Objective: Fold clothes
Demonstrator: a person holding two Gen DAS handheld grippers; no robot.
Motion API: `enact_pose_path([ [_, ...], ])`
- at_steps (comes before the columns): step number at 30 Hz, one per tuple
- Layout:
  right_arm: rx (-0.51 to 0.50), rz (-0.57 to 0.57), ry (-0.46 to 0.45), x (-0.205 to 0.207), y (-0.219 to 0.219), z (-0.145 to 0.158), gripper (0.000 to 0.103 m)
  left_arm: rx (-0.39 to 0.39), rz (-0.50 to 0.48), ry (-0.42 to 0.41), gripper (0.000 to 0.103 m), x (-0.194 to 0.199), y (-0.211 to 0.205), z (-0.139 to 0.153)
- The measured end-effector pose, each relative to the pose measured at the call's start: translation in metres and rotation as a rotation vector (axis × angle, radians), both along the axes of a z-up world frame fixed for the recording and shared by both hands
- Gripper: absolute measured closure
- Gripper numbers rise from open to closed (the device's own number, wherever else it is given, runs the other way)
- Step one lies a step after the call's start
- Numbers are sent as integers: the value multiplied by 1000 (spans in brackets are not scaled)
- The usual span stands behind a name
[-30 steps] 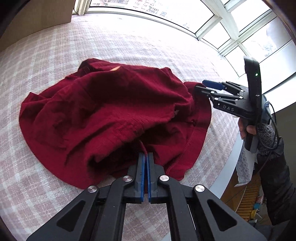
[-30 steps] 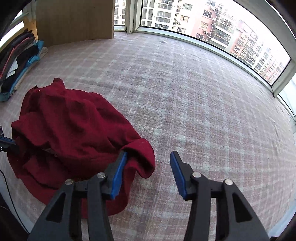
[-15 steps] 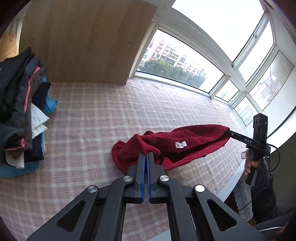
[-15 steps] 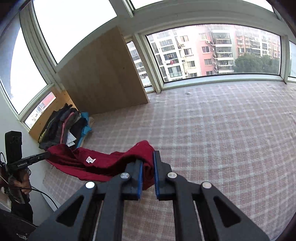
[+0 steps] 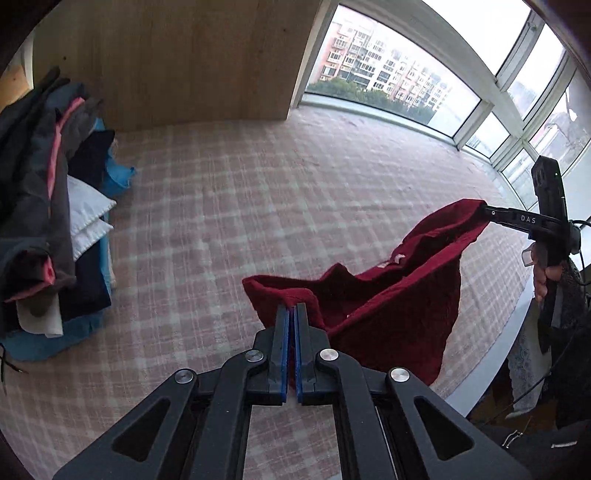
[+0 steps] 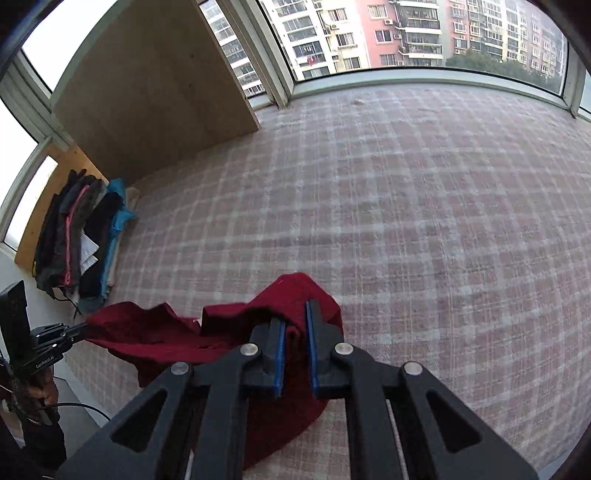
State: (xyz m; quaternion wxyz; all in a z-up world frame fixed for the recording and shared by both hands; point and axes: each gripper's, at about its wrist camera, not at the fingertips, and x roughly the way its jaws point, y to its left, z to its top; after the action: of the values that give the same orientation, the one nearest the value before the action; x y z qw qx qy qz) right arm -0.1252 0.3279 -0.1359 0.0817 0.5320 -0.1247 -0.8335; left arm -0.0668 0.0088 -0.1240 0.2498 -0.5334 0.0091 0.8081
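A dark red garment [image 5: 391, 295] hangs in the air between my two grippers, above the pink plaid surface [image 5: 258, 206]. My left gripper [image 5: 291, 310] is shut on one edge of it. My right gripper [image 6: 294, 314] is shut on another edge, with bunched cloth between its blue pads. In the left wrist view the right gripper [image 5: 484, 211] holds the far corner high at the right. In the right wrist view the left gripper [image 6: 79, 326] holds the garment [image 6: 155, 332] at the left. A small white label [image 5: 393, 261] shows on the cloth.
A stack of folded clothes [image 5: 48, 221] in dark, pink, white and blue lies at the left, also in the right wrist view [image 6: 81, 236]. A wooden panel [image 5: 166, 59] stands at the back. Windows [image 6: 406, 33] run along the far side.
Both grippers have lifted the garment off the surface. The right gripper closed on its edge. Since half a second ago the cloth hangs higher and more stretched between them.
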Motion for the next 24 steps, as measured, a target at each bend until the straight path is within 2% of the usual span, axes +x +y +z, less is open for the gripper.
enact_pose_path([
  [2,20,25,-36,14,-4,-16,93,1,-24,-39,101,8,3,-15],
  [6,35,25,-89,38,5,-32,92,-9,-61,-66,101,29,4,-23],
  [8,5,1,-84,42,15,-32,92,-2,-66,-95,100,32,2,-27],
  [10,-10,-22,-74,41,22,-27,92,-24,-81,-106,95,33,4,-29],
  [12,-6,-21,-47,37,20,-20,91,-52,-96,-107,93,34,6,-30],
  [14,17,-13,-40,32,14,-13,83,-73,-112,-84,93,34,6,-21],
  [16,37,-14,-31,32,9,-8,72,-92,-120,-44,90,31,4,-9],
  [19,44,-40,-40,36,9,-4,69,-91,-164,6,73,19,6,10],
  [21,40,-63,-50,41,11,0,68,-91,-225,32,72,7,15,19],
  [24,20,-74,-48,53,9,1,66,-116,-343,32,68,-10,45,10],
])
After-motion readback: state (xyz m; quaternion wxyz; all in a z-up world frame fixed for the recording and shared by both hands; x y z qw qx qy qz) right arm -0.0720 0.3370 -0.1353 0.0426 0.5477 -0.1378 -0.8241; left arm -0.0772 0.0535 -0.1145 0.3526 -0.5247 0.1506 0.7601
